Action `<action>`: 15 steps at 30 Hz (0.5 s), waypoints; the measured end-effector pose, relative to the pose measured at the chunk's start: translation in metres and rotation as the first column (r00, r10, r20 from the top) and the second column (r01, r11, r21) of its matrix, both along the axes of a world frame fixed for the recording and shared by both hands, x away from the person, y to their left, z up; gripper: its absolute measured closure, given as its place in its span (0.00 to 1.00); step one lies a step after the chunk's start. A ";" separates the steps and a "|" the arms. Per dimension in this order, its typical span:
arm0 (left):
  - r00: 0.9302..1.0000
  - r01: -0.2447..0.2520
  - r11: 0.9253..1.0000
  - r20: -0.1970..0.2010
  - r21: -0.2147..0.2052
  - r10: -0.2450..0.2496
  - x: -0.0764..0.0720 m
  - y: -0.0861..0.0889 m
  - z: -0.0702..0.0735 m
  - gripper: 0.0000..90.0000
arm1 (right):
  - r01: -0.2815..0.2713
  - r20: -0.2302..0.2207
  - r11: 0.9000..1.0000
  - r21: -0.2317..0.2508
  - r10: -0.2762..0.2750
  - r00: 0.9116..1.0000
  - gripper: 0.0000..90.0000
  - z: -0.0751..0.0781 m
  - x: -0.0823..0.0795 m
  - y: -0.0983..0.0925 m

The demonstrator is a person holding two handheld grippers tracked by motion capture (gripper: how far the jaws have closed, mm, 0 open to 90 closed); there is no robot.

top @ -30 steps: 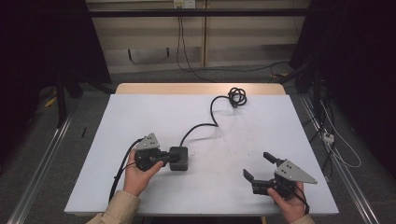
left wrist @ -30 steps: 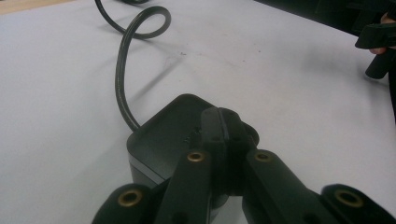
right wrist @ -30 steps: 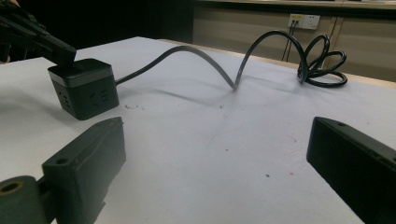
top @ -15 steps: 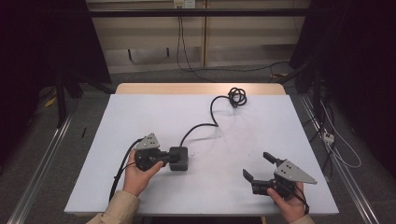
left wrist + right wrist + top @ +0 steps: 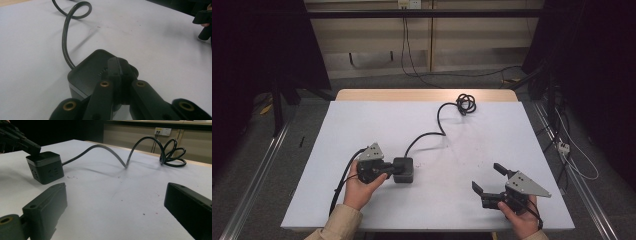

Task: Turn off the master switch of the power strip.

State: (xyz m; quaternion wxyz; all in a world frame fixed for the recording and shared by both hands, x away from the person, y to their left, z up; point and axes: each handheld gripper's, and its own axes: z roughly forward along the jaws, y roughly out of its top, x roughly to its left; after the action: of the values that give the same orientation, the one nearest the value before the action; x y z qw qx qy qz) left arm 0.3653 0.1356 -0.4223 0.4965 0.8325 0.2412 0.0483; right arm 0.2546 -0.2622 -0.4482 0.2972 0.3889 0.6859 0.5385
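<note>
your left tongs point(image 5: 395, 169) sit in the lower left of the high view, jaws shut together with their tips resting on top of the black socket cube point(image 5: 404, 170); nothing is clamped between them, as the left gripper view confirms, where the closed tips lie on the cube's top face point(image 5: 87, 72). your right tongs point(image 5: 491, 177) are in the lower right of the high view, jaws spread wide with nothing between them, well apart from the cube.

the cube stands on the white tabletop point(image 5: 362, 120), left of centre in the lower half of the high view. its black cable point(image 5: 439, 117) runs toward the upper centre and ends in a loose coil point(image 5: 466, 104) near the far edge of the tabletop.

risks, as judged from here:
- the shut tips only press on the cube, so a sideways push could make it slide or tip rather than follow your hand.
- the cable arches clear of the tabletop in the right gripper view point(image 5: 120, 155); dragging the cube could pull the coil along or twist the cube round.
- bringing the right tongs in across the cable could snag it.

markings: no brand or writing can be read. the cube's side shows socket slots point(image 5: 51, 173), and a small embossed mark on its top is too faint to make out.
</note>
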 end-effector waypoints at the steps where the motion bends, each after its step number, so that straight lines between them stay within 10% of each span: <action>1: 1.000 0.000 1.000 0.001 0.002 0.000 0.000 0.000 0.000 1.00 | 0.001 0.000 1.000 -0.001 -0.001 1.000 0.05 0.000 0.000 0.000; 15: 1.000 -0.006 1.000 0.016 0.025 0.006 -0.002 -0.002 0.002 1.00 | 0.002 0.000 1.000 0.002 -0.002 1.000 0.05 0.000 -0.001 0.000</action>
State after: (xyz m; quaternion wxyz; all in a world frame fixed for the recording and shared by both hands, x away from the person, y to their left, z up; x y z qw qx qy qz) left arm 0.3629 0.1334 -0.4206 0.4880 0.8374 0.2389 0.0595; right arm 0.2541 -0.2620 -0.4480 0.2974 0.3899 0.6850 0.5387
